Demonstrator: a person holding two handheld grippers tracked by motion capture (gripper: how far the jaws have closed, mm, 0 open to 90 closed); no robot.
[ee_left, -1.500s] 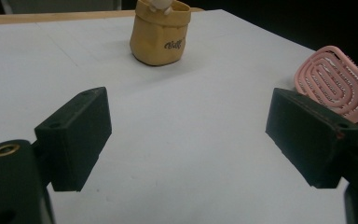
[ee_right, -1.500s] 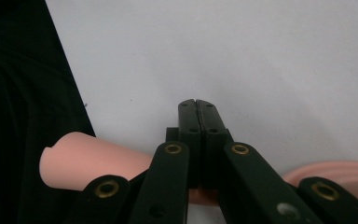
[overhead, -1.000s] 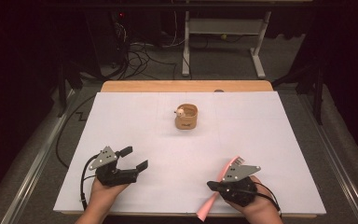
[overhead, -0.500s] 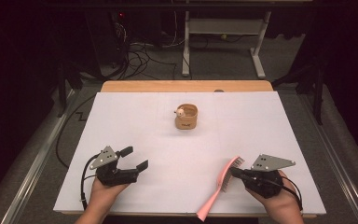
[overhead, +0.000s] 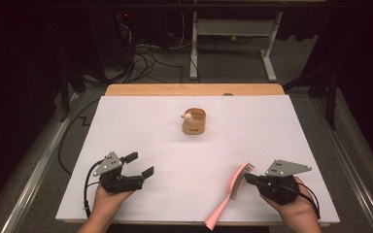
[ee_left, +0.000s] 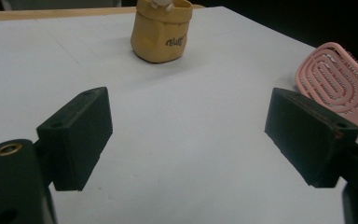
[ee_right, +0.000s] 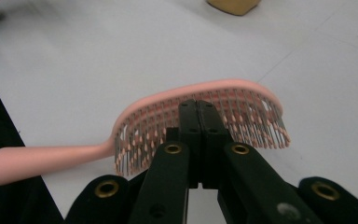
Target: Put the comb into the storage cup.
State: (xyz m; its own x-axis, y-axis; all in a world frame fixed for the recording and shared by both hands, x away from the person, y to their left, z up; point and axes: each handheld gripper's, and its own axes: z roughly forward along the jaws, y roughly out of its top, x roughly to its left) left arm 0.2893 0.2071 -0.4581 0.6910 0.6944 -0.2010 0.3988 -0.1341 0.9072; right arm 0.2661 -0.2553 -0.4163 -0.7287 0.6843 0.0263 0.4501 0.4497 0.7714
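While the left gripper [overhead: 138,165] rests with fingers spread over bare table [overhead: 184,160], the right gripper's [overhead: 250,178] fingers are pressed together against the pink hairbrush [overhead: 229,194] lying near the table's front edge.

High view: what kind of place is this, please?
Probably a lab or workshop set up for recording. A white-covered table stands among loose floor cables and a metal stand, with dark surroundings.

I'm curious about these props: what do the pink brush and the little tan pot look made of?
Pink brush: probably matte moulded plastic, one smooth piece with thin bristle pins. Tan pot: looks like soft paper or fabric, given its creased sides and rolled rim; hard to say which.
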